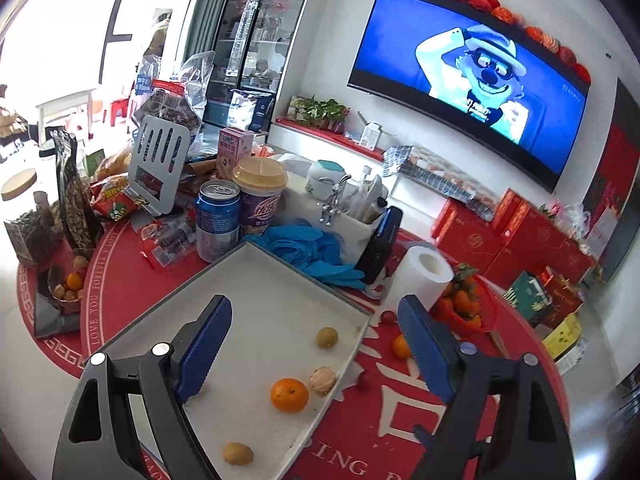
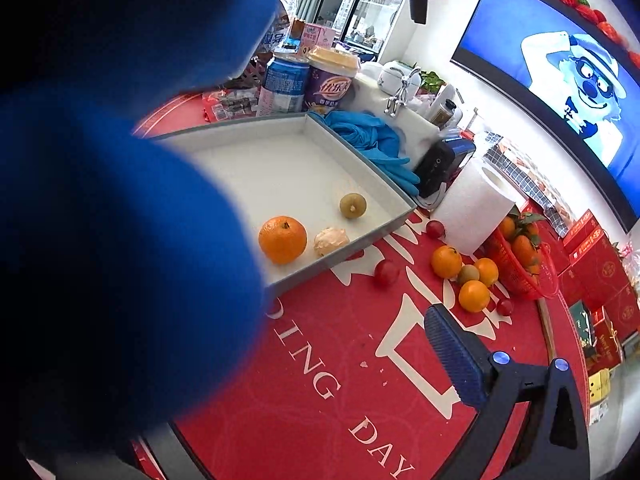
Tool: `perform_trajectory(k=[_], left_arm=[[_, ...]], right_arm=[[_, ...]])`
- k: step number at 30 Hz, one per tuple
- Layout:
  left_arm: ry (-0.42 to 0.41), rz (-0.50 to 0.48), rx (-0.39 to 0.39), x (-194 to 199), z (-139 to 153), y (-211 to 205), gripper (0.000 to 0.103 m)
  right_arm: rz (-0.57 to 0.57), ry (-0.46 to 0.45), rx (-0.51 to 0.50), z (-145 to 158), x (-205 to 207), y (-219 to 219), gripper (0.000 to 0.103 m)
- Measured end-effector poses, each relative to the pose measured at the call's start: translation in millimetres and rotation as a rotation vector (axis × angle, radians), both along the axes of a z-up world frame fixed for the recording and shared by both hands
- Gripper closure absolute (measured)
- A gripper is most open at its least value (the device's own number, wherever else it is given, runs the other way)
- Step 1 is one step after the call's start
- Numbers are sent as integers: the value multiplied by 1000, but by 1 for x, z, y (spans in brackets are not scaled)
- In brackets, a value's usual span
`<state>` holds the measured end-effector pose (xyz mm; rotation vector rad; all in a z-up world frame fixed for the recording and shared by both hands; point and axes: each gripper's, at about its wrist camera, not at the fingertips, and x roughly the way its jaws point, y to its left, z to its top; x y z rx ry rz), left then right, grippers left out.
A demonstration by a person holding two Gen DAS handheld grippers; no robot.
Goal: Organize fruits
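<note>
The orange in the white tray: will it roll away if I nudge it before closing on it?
Probably. The orange is round and sits free on the white tray's smooth, flat floor, so a nudge likely rolls it. The raised rim should stop it. Its skin looks firm and dimpled, so slipping seems unlikely.

Orange (image 2: 282,239) in tray (image 2: 256,164) — loose fruit (image 2: 464,276) right, before basket (image 2: 520,268).

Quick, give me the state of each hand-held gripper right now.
Left hand-held gripper: open, holding nothing, over the white tray.
Right hand-held gripper: cannot tell; only one finger shows clearly, a blue blur hides the rest.
</note>
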<state>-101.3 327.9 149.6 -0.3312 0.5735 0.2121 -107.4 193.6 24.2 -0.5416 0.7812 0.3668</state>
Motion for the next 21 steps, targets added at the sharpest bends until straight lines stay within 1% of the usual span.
perform_trajectory(k=[1,3,5,6,7,8,9,10,12,13,15,17,18,19,20,21], left_arm=[[7,12,33,2,-3,-2,15],[37,43,144,8,-12,-10,15],[89,28,228,16,-27,-16,15],[116,6,236,20,-34,-18,15],[157,-39,222,25,-44,-22,15],[180,-69,205,29,-50,-24,15],[209,-109,182,32,-58,-28,15],[240,-148,165,36,-66,-34,15],[292,-223,154,43,-81,-50,15],[320,-263,160,46,-88,-61,15],[349,-320,179,51,-98,-80,15],[364,-359,208,54,-107,-98,15],[371,-365,226,57,-111,-106,15],[372,-362,247,60,-114,-113,15],[362,-354,272,63,-115,-117,15],[363,-353,286,66,-116,-121,15]], right_arm=[[-3,7,-12,-3,1,-2,1],[-23,29,-34,-12,5,-13,1],[-60,56,-39,-19,11,-29,1],[-98,79,-34,-24,17,-44,1],[-125,95,-27,-26,21,-57,1],[-165,119,-14,-28,27,-68,1],[-221,154,9,-32,35,-88,1],[-256,173,24,-32,40,-98,1],[-341,213,83,-32,47,-137,1],[-380,223,101,-32,50,-155,1],[-458,216,112,-31,51,-185,1],[-500,223,131,-25,57,-204,1],[-518,236,157,-27,59,-216,1],[-532,259,203,-29,60,-229,1],[-536,266,236,-26,61,-234,0],[-541,252,229,-26,60,-238,0]])
